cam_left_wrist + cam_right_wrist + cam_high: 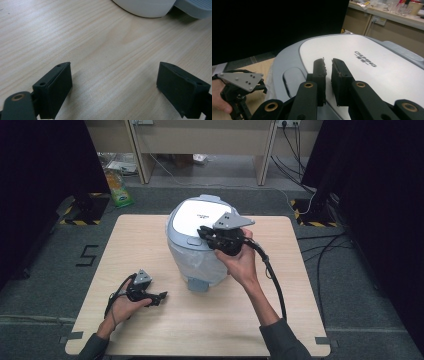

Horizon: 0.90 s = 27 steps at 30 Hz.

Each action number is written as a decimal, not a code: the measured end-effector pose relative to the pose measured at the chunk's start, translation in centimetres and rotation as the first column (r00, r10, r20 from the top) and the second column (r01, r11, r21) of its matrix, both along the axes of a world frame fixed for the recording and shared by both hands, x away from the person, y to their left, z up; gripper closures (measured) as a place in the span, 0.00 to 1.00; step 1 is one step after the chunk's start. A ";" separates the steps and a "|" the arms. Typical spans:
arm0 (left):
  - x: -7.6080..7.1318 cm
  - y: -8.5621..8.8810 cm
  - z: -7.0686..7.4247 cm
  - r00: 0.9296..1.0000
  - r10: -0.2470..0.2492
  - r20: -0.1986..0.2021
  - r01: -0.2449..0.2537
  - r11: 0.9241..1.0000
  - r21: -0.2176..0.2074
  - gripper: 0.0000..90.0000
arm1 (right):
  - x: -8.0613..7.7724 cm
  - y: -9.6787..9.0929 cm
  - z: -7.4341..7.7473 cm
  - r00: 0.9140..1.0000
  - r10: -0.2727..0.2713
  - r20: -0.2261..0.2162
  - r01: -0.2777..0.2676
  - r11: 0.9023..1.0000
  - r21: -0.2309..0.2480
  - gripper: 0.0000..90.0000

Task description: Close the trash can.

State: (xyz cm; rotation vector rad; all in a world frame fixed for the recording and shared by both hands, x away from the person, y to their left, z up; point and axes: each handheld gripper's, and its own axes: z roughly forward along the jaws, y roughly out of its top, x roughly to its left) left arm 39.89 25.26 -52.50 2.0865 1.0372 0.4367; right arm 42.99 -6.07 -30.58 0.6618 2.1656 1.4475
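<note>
A white and grey rice cooker stands with its lid down in the middle of the wooden table. My right gripper hovers just over the front of the lid, next to the grey latch button. Its jaws are open by only a narrow gap, with nothing between them. My left gripper rests low on the table at the front left, apart from the cooker. It stands wide open over bare wood, and the cooker's base lies ahead of it.
A grey tab juts out at the front of the cooker's foot. A green packet lies on the floor behind the table's left corner. Cables run over the floor at the right. Bare tabletop lies in front of the cooker.
</note>
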 end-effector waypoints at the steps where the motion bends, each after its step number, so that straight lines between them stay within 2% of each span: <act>1: 0.0 0.0 0.0 1.000 0.001 0.000 -0.001 1.000 -0.001 0.14 | 0.0 -0.4 0.0 1.000 -0.010 0.004 0.010 1.000 0.008 0.89; 7: 0.0 0.0 0.0 1.000 -0.001 -0.001 0.001 1.000 0.000 0.14 | -0.2 -2.9 0.1 0.997 -0.071 0.009 0.070 0.997 0.044 0.80; 13: 0.0 0.0 0.0 1.000 -0.001 -0.002 0.001 1.000 0.000 0.14 | -0.9 -5.9 0.2 0.989 -0.147 0.005 0.147 0.987 0.068 0.56; 14: 0.0 0.0 0.0 1.000 -0.001 -0.002 0.001 1.000 0.000 0.13 | -0.9 -5.9 0.2 0.989 -0.147 0.005 0.147 0.987 0.068 0.56; 15: 0.0 0.0 0.0 1.000 0.000 -0.001 0.000 1.000 -0.001 0.13 | -1.0 -6.4 0.1 0.987 -0.161 0.002 0.161 0.985 0.064 0.53; 16: 0.0 0.0 0.0 1.000 -0.001 -0.001 0.001 1.000 0.000 0.13 | -1.3 -7.6 -0.2 0.981 -0.196 -0.001 0.195 0.978 0.072 0.48; 22: 0.0 0.0 0.0 1.000 -0.002 -0.003 0.002 1.000 0.002 0.13 | -2.3 -10.0 -1.1 0.968 -0.252 -0.014 0.252 0.965 0.077 0.40; 27: 0.0 0.0 0.0 1.000 0.000 -0.001 0.000 1.000 0.001 0.13 | -3.1 -11.5 -2.1 0.960 -0.277 -0.028 0.278 0.958 0.067 0.36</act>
